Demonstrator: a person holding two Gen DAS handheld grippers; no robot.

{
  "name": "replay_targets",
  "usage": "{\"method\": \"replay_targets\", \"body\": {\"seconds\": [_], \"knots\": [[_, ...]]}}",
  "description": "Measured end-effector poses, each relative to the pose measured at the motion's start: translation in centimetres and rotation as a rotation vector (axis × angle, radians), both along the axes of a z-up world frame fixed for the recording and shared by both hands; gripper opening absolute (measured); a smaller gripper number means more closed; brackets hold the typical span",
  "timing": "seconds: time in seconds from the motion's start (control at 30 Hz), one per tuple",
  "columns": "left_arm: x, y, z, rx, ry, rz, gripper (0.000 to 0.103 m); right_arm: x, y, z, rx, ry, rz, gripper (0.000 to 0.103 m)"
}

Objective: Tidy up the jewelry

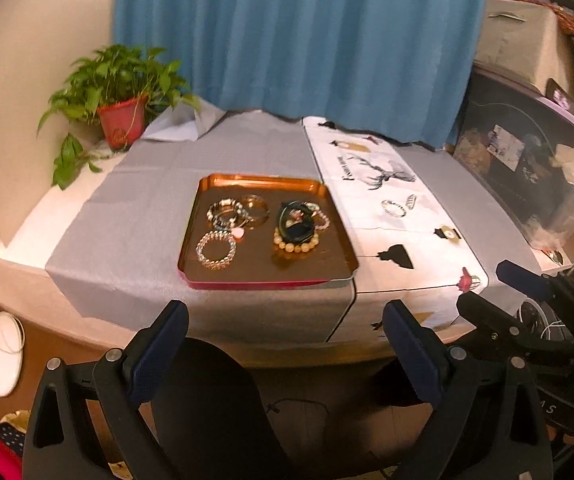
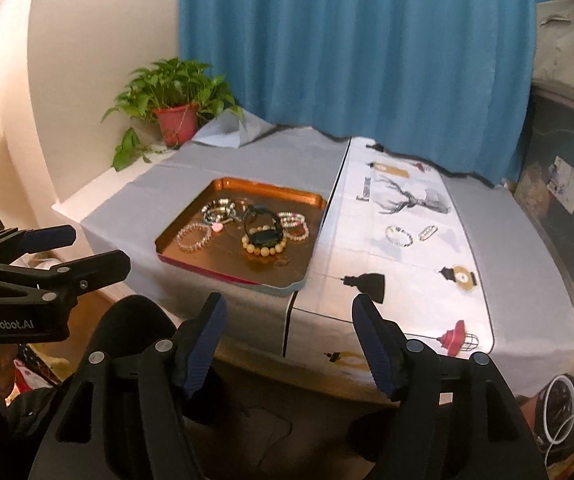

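A blue curtain fills the upper centre, beside a cream wall at left. A potted plant stands left of it. Warm light colours the room.

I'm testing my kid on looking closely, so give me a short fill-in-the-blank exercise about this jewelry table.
1. Most bracelets lie in the copper-coloured metal tray on the ____ cloth.
2. The small beaded bracelet outside the tray lies on the white printed cloth below a drawing of a ____.
3. The leafy green plant grows in a ____ pot.
4. Both jaws of the left hand-held gripper stand ____.

Missing words: grey; deer; red; open
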State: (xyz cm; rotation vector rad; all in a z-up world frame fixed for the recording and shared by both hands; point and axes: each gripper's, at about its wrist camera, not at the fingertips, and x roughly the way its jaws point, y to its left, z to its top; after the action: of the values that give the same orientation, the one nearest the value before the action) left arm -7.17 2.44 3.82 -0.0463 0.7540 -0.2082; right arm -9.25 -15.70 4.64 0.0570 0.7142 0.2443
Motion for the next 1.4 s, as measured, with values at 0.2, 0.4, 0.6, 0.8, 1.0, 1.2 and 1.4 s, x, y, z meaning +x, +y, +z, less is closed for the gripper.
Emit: {"method": "replay_targets", "body": {"seconds": [0.2,0.4,0.6,0.8,1.0,1.2,1.4], "knots": [[-1.5,-1.1,0.6,0.022,-0.017,-0.023,0.097,-1.5,-0.8,0.5,0.007,-0.014,-0.018,0.069],[-2.2,-1.8,1.0,0.039,-0.032,-0.027,0.097,-2.1,-1.4,0.5,0.014,-0.017,-0.021,0.070],[-2.5,-2.3,1.0,0.053,-0.033,-0.033,0.097,-2.3,-1.9,0.2,0.023,-0.012,-0.030,0.070],[-2.3,-2.9,0.9,0.064,-0.027,-0.040,0.097,-2.3,-2.5,-0.2,0.028,0.000,-0.032,0.070],[-1.9,-3.5,0.4,0.076,-0.014,-0.046,0.097,-1.8,-3.1,-0.8,0.035,0.013,-0.046,0.070],[-0.9,-4.8,0.0,0.101,0.000,-0.067,0.097,-1.1,-3.8,-1.8,0.045,0.037,-0.062,0.070],[1.0,-7.0,0.1,0.122,0.010,-0.101,0.097,-0.3,-5.8,-2.9,0.054,0.055,-0.110,0.070]]}}
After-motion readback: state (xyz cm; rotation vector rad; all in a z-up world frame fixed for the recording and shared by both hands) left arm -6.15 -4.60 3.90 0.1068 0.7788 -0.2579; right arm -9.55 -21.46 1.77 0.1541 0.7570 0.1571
